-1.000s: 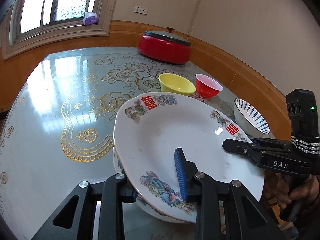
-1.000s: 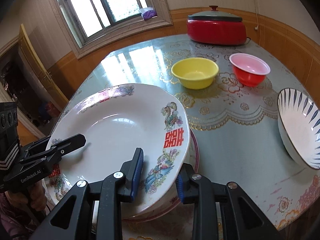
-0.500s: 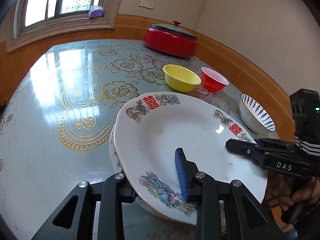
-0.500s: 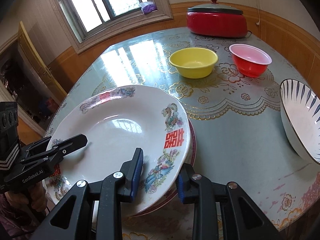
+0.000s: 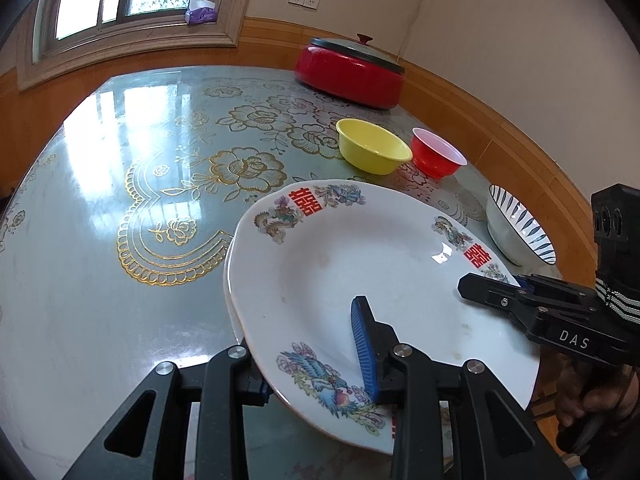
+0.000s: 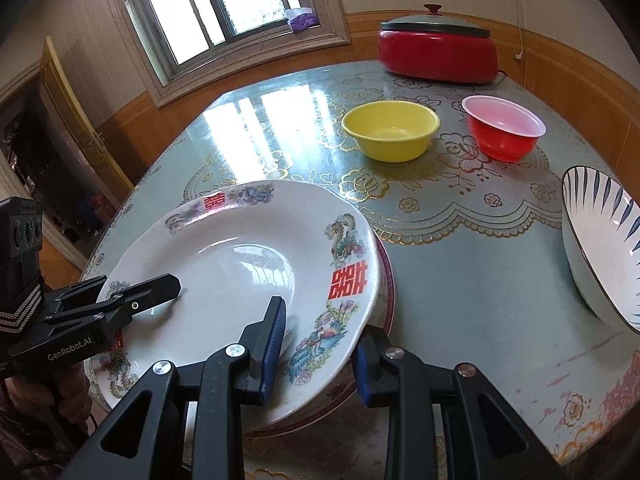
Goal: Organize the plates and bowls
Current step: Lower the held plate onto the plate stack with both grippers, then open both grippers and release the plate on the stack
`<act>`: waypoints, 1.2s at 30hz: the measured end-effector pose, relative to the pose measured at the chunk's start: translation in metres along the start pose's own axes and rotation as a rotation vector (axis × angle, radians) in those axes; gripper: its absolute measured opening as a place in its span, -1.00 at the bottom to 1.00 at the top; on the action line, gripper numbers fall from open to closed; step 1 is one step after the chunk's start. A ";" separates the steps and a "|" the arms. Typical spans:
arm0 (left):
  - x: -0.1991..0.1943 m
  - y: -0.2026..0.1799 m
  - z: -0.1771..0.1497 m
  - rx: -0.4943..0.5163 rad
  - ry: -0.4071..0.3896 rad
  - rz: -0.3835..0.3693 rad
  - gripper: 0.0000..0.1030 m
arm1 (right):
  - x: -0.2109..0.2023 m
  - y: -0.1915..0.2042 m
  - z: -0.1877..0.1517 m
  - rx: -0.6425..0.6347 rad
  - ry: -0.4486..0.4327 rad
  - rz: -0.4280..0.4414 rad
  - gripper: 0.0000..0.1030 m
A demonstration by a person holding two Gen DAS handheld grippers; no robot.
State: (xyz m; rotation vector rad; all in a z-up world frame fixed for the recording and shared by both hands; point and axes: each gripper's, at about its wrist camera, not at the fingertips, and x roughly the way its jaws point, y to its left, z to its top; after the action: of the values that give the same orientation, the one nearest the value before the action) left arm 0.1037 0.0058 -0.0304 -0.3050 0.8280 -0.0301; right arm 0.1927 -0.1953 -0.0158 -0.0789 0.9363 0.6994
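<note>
Glass-topped round table (image 5: 100, 240) with gold flower print is seen under window light, a wood-panelled wall behind it. At the far side a red lidded cooker (image 5: 352, 70) is parked, clear of the working area. Three bowls are left spread apart, not yet nested: a yellow bowl (image 6: 390, 130) and a red bowl (image 6: 502, 128) just beside each other mid-table, and a striped bowl (image 6: 600, 248) nearer the right edge, well apart from them. At the near edge a large white plate (image 5: 360, 264) with red characters and bird motifs is held tilted over a second, pink-rimmed plate (image 6: 386, 280) lying flat beneath it; stacking of the two is judged to be the step in hand. The plate is gripped from opposite sides, presumably because it is wide and heavy enough to call for two holds. The left gripper (image 5: 316, 354) is clamped on the near rim, one blue pad (image 5: 362, 354) laid on the upper face and the other finger tucked under the edge. The right gripper (image 6: 318, 346) is likewise closed on the rim at the other side, one pad over the face, one beneath. The rim is thus seated deep between both pairs of fingers, the plate's bowl spanning the gap between the two tools. Whether the upper plate touches the lower one cannot be told.
</note>
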 end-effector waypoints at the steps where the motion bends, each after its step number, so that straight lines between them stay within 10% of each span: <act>1: 0.000 0.000 0.000 0.001 0.001 0.001 -0.34 | 0.000 0.000 0.000 0.000 -0.003 0.003 -0.43; 36: -0.011 -0.004 -0.006 0.005 0.013 0.036 -0.32 | -0.009 -0.013 -0.016 0.060 0.016 0.015 -0.39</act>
State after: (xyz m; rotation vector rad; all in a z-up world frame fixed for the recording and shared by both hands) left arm 0.0921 0.0016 -0.0249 -0.2851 0.8460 -0.0003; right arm 0.1858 -0.2153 -0.0217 -0.0240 0.9741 0.6850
